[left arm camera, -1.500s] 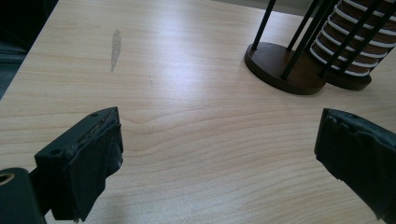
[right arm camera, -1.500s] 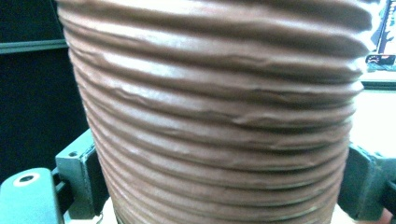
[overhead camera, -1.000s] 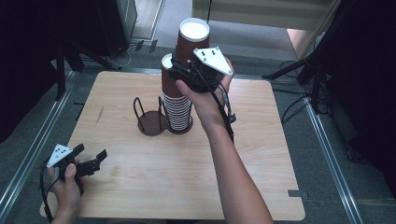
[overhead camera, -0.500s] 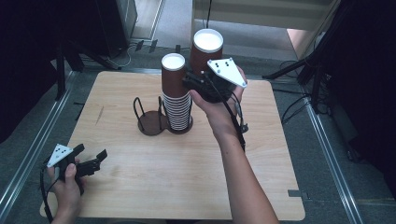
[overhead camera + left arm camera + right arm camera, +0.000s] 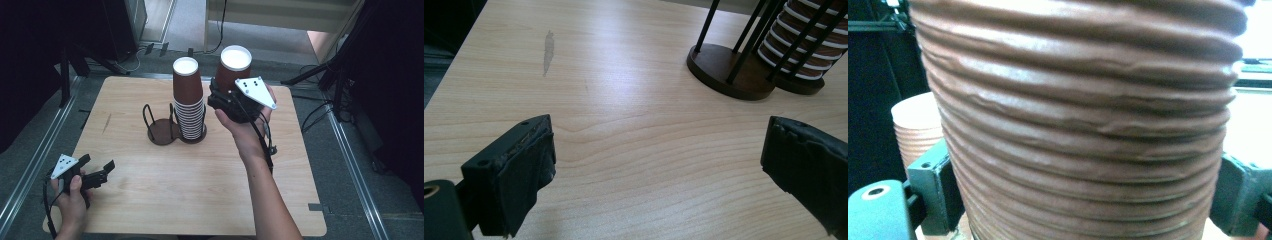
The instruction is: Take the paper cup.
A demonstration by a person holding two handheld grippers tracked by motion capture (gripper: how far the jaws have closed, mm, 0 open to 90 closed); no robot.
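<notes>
Above table (image 5: 165, 170), right claw (image 5: 220, 97) has carried cup (image 5: 231, 70) rightward off stack (image 5: 189, 105).

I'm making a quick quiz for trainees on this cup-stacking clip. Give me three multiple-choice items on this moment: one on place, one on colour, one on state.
1. Where does the cup stack stand?
A. In the holder's right ring
B. In the holder's left ring
C. On the floor

2. What colour is the held cup outside?
A. Blue
B. Brown
C. Green

3. How is the left gripper?
A. Shut on a cup
B. Shut on the holder
C. Open, holding nothing

Answers: 1 A, the left ring of the holder is bare; 2 B, ribbed brown wall in the right gripper; 3 C, its jaws stand apart over the table.
</notes>
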